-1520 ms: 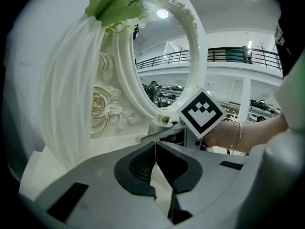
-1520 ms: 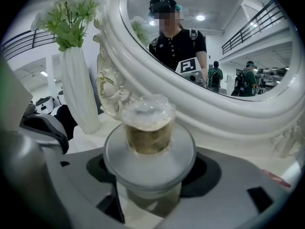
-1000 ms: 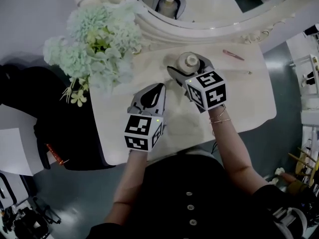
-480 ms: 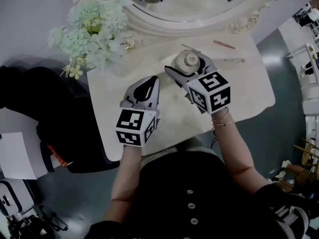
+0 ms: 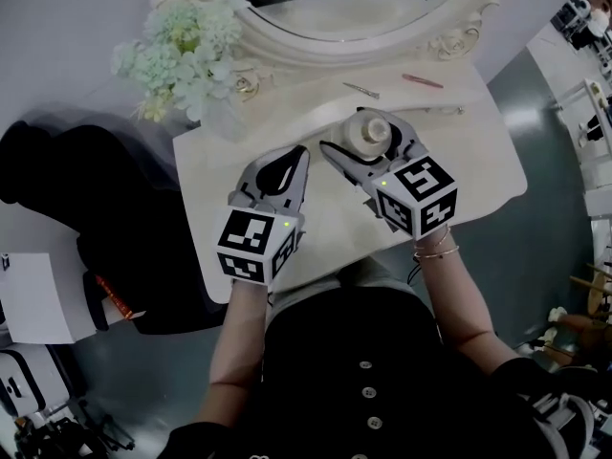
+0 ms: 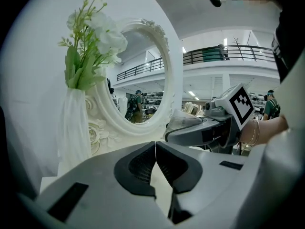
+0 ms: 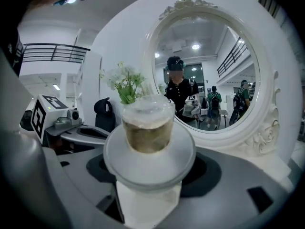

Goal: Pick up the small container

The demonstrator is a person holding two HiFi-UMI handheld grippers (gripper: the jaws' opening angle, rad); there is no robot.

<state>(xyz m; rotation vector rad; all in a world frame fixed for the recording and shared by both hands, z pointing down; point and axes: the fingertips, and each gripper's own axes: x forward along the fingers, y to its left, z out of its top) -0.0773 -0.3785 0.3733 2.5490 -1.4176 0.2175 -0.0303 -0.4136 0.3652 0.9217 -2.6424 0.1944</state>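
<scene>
Gripping the small container (image 7: pixel 147 128) between its jaws, the right hand-held gripper (image 5: pixel 368 134) sits nearer frame centre than a second ago, and the container looks larger, so probably rising off the surface (image 5: pixel 469 175). Left hand-held gripper (image 5: pixel 297 154), lower left of it: jaws together, empty.

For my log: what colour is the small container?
Small container: whitish with an olive-brown band, clearest in the right gripper view.

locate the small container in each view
Head view: small container upper centre, between the right gripper's jaws.
Left gripper view: right of centre, partly visible above the right gripper.
Right gripper view: dead centre, between the jaws.
Shared landmark: the oval mirror behind it.
</scene>
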